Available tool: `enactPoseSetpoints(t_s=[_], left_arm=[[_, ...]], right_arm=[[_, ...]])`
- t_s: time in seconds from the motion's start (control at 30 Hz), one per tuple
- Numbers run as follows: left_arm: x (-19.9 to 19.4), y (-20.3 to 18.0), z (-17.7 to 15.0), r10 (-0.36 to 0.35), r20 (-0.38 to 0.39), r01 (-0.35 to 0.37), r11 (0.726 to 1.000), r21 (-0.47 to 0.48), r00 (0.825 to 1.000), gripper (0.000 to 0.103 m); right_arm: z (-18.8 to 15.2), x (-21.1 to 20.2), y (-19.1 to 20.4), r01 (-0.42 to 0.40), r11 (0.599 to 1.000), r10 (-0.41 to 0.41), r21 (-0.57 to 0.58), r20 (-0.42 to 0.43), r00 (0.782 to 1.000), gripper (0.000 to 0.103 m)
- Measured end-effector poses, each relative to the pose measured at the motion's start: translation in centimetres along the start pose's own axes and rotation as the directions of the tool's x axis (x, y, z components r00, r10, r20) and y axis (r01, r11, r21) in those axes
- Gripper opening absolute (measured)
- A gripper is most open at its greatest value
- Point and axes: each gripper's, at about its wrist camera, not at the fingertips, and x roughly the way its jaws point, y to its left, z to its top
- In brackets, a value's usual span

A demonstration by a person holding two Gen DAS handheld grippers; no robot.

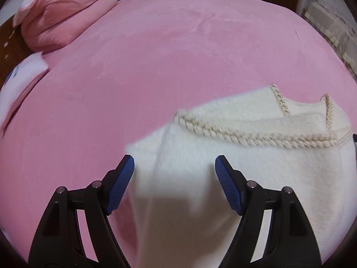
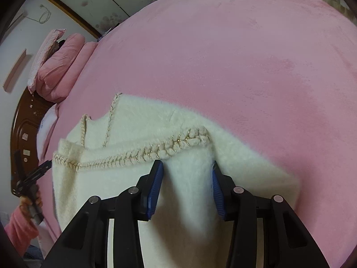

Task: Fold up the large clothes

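A cream fuzzy sweater (image 1: 256, 169) with braided, gold-threaded trim (image 1: 245, 138) lies on the pink bed cover (image 1: 156, 55). My left gripper (image 1: 174, 159) hangs just over the sweater's left part, jaws wide open, with only loose fabric below them. In the right wrist view the sweater (image 2: 125, 189) fills the lower half, its braid (image 2: 174, 147) just past my fingers. My right gripper (image 2: 186, 167) stands partly open astride a raised ridge of the knit. Fuzz brushes the right pad (image 2: 216, 192), but the pads do not pinch it.
Pink pillows (image 1: 64, 13) are stacked at the far left of the bed, with a white folded cloth (image 1: 22, 76) beside them. A dark wooden headboard (image 2: 22, 122) runs along the left. A hand in a pink sleeve (image 2: 20, 225) shows at the left edge.
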Motion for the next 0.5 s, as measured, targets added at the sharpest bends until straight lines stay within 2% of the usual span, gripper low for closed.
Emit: enactPoseSetpoints(t_s=[0.07, 0.13, 0.2, 0.3, 0.33, 0.37, 0.4, 0.43, 0.47, 0.5], left_arm=[[2.1, 0.0, 1.0, 0.013, -0.033, -0.012, 0.999, 0.040, 0.999, 0.073], [4.7, -0.2, 1.7, 0.003, -0.114, 0.004, 0.998, 0.060, 0.994, 0.073], [5.7, -0.3, 2.0, -0.018, -0.132, 0.026, 0.998, 0.060, 0.991, 0.073], [5.7, -0.4, 1.6, -0.024, -0.104, 0.030, 0.998, 0.056, 0.994, 0.070], [5.4, -0.5, 1.2, -0.042, -0.083, 0.047, 0.997, 0.060, 0.996, 0.057], [5.1, -0.8, 0.7, -0.073, -0.064, 0.077, 0.994, 0.071, 0.995, 0.038], [4.7, -1.2, 0.4, -0.087, -0.051, 0.091, 0.992, 0.088, 0.995, 0.032], [4.4, -1.7, 0.1, -0.059, -0.032, 0.062, 0.992, 0.109, 0.998, 0.024], [4.1, -2.1, -0.2, -0.030, -0.016, 0.032, 0.991, 0.127, 0.999, 0.010], [3.6, -2.6, -0.5, -0.005, 0.004, 0.004, 0.990, 0.140, 1.000, 0.007]], right_arm=[[0.2, 0.9, -0.2, -0.025, 1.000, 0.026, 0.010, -0.006, 1.000, 0.035], [0.4, 0.8, -0.7, -0.070, 0.997, 0.071, 0.031, -0.015, 0.997, 0.027], [0.4, 0.9, -0.9, -0.113, 0.993, 0.115, 0.045, -0.025, 0.993, 0.015], [0.2, 0.1, -0.4, -0.130, 0.989, 0.130, 0.068, 0.009, 0.991, 0.011], [0.1, -0.2, 0.0, -0.126, 0.989, 0.125, 0.072, 0.028, 0.992, 0.011], [0.0, -0.7, 0.3, -0.117, 0.990, 0.113, 0.074, 0.048, 0.992, 0.011], [-0.1, -1.3, 0.8, -0.105, 0.992, 0.100, 0.074, 0.066, 0.993, 0.011], [-0.1, -1.9, 1.1, -0.100, 0.992, 0.094, 0.073, 0.085, 0.992, 0.011], [-0.2, -2.7, 1.6, -0.095, 0.993, 0.087, 0.069, 0.110, 0.990, 0.010], [-0.5, -3.8, 2.4, -0.073, 0.996, 0.064, 0.055, 0.156, 0.986, 0.010]])
